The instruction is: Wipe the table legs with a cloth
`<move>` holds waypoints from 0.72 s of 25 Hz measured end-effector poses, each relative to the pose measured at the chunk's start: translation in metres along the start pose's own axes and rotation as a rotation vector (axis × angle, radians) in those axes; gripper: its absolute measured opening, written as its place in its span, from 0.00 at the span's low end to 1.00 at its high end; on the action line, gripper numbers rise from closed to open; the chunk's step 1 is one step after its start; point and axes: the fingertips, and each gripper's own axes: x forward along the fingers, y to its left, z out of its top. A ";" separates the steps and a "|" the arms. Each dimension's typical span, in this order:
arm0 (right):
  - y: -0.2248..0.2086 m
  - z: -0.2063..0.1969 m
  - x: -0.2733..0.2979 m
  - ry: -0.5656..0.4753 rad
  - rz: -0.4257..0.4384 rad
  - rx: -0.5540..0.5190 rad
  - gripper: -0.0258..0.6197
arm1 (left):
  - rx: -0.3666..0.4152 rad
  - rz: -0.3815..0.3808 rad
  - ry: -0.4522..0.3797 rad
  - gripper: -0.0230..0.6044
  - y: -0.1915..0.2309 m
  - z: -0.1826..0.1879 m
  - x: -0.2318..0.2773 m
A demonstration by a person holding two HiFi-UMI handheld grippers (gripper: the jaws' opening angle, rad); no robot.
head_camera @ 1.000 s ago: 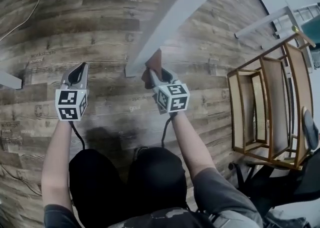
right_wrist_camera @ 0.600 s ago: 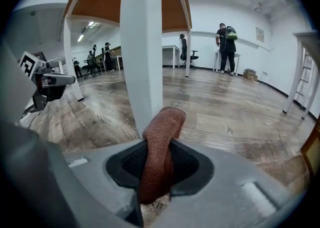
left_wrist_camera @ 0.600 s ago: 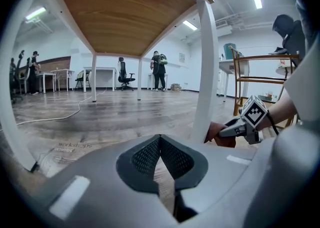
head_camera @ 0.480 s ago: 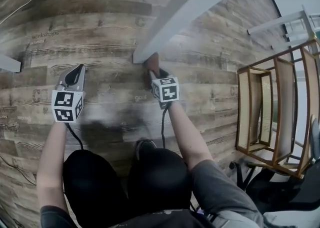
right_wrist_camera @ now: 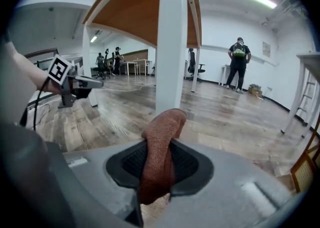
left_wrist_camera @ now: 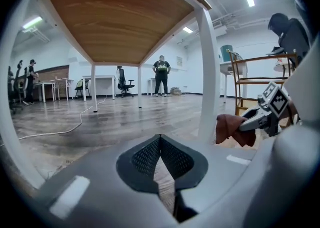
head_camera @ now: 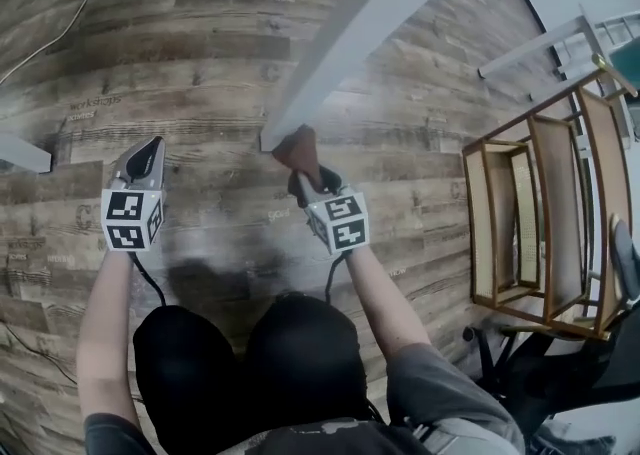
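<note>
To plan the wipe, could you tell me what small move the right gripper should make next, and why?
Probably ease the right gripper forward: its jaws clamp the rust-brown terry cloth, its tip low beside the white square table leg.

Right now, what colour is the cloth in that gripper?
Rusty reddish-brown; the cloth shows best in the right gripper view, clamped by the right gripper.

table leg [head_camera: 340,43]: top cut off by the head view's upper edge.
cloth [right_wrist_camera: 162,127]: lower end buried between jaws of the right gripper [right_wrist_camera: 159,169]; we can't tell if it touches the leg.
distant person [right_wrist_camera: 239,64]: too small for detail.
wooden rack [head_camera: 550,213]: clipped at right edge.
</note>
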 end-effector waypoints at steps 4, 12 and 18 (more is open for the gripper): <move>0.033 0.063 -0.046 -0.095 0.061 0.032 0.18 | -0.016 0.030 -0.007 0.07 0.022 0.035 -0.006; 0.046 0.210 -0.127 -0.289 -0.032 -0.081 0.18 | 0.095 -0.038 -0.122 0.07 0.008 0.153 -0.031; 0.032 0.317 -0.182 -0.444 -0.117 -0.074 0.18 | 0.083 -0.104 -0.249 0.07 -0.028 0.243 -0.067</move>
